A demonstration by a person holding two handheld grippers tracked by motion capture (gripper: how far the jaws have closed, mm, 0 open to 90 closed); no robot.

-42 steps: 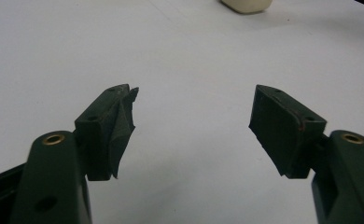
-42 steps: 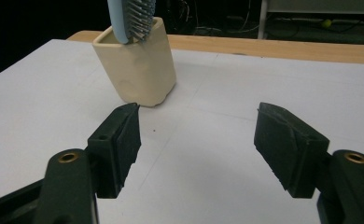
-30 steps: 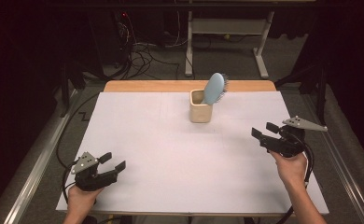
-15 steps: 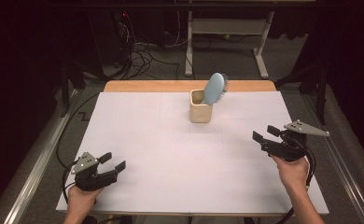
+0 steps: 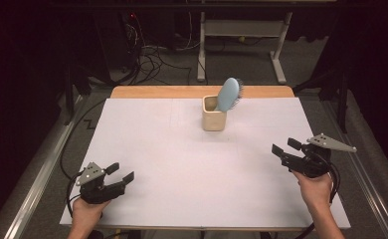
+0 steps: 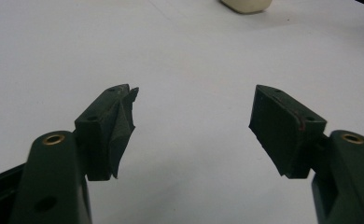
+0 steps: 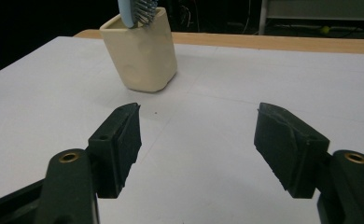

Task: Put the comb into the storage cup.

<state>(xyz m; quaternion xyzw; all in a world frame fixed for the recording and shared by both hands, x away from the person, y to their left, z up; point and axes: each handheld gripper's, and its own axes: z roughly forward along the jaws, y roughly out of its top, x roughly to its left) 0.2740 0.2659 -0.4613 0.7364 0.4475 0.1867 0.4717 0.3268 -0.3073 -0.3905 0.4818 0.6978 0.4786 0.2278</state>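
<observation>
A cream cup (image 5: 214, 119) stands upright at the back middle of the white table (image 5: 182, 154), with a light blue hairbrush (image 5: 228, 94) leaning out of it, bristles to the right. My left gripper (image 5: 120, 172) rests open at the front left corner, nothing between its jaws. My right gripper (image 5: 285, 146) is held open at the right side, pointing toward the cup. In the right gripper view the cup (image 7: 141, 52) and brush (image 7: 135, 11) stand well beyond the open right gripper (image 7: 198, 125). The open left gripper (image 6: 193, 105) frames bare table, with the cup's base (image 6: 245, 5) far off.
A wooden strip (image 5: 202, 91) runs along the table's far edge. Behind it are desk legs (image 5: 201, 50) and loose cables (image 5: 154, 57) on the floor. Metal rails (image 5: 38, 179) flank the table on both sides.
My right gripper has drifted slightly toward the front right edge of the table. The left gripper, cup and brush have stayed put.
</observation>
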